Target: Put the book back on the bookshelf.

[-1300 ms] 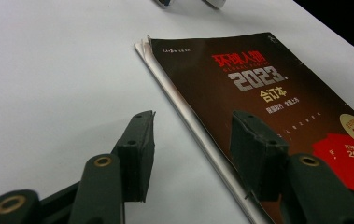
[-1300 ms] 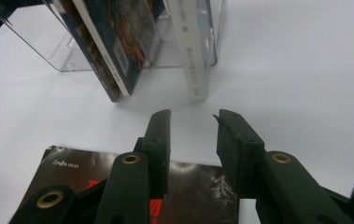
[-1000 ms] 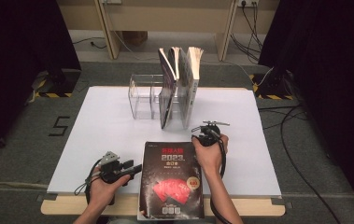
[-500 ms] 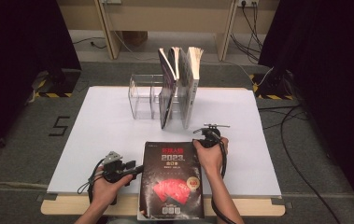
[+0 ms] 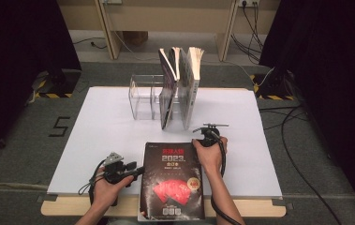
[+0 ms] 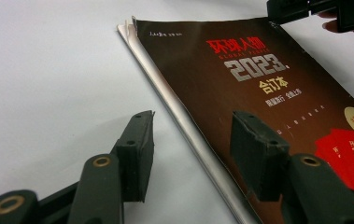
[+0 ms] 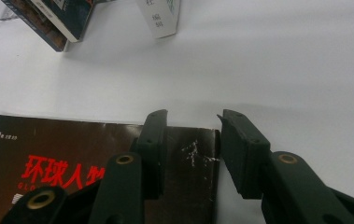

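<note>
High view: white table (image 5: 119,122) (grey floor (image 5: 25,140) around), magazine (image 5: 173,183) between spread claws.

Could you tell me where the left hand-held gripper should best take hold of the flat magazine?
Probably its left spine edge: the magazine lies flat, so come in low from the left, sliding one jaw under the edge; the left hand-held gripper already straddles it, open.

Left claw (image 6: 191,140) open — straddles magazine (image 6: 268,93) spine edge.
</note>
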Demonstrator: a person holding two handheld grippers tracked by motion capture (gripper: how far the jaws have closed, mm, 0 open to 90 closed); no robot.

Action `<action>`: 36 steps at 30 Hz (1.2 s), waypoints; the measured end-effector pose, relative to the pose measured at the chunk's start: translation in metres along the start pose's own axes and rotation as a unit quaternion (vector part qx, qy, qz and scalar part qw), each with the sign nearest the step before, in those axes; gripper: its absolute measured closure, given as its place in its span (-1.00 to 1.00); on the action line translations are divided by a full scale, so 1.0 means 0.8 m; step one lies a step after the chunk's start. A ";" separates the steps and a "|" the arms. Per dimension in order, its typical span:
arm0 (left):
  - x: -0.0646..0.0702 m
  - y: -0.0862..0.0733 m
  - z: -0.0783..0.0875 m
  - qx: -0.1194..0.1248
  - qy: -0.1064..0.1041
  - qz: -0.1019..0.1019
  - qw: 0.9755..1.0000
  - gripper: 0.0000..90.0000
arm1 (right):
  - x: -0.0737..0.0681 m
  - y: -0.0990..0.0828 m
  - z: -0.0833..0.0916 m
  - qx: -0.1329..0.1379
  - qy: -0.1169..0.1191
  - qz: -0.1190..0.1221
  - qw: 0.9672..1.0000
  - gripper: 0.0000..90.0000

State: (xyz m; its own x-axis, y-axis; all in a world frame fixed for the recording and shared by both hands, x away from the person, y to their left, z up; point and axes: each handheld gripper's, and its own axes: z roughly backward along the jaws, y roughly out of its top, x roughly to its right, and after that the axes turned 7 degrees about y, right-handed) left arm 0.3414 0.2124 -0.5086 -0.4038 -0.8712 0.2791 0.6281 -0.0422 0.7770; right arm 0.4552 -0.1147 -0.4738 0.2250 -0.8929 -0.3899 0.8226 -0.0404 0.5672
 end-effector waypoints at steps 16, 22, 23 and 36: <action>0.004 0.001 -0.002 -0.006 -0.004 0.001 1.000 0.11 | 0.001 0.003 -0.006 -0.005 0.004 0.006 1.000 0.37; 0.005 0.003 -0.003 -0.011 -0.003 -0.002 1.000 0.11 | 0.002 0.002 -0.006 -0.003 0.009 0.007 1.000 0.37; 0.006 0.004 -0.004 -0.013 -0.003 -0.004 1.000 0.12 | 0.002 0.001 -0.005 -0.004 0.011 0.006 1.000 0.37; 0.014 0.005 -0.005 -0.019 0.019 -0.030 0.999 0.19 | 0.002 -0.002 0.006 -0.007 0.034 -0.001 0.999 0.37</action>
State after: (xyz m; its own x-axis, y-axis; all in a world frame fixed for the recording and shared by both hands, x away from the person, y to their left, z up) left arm 0.3419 0.2006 -0.5049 -0.4169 -0.8841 0.2111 0.6288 -0.1128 0.7694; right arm 0.4518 -0.1183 -0.4720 0.2574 -0.8599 -0.4408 0.8307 -0.0361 0.5556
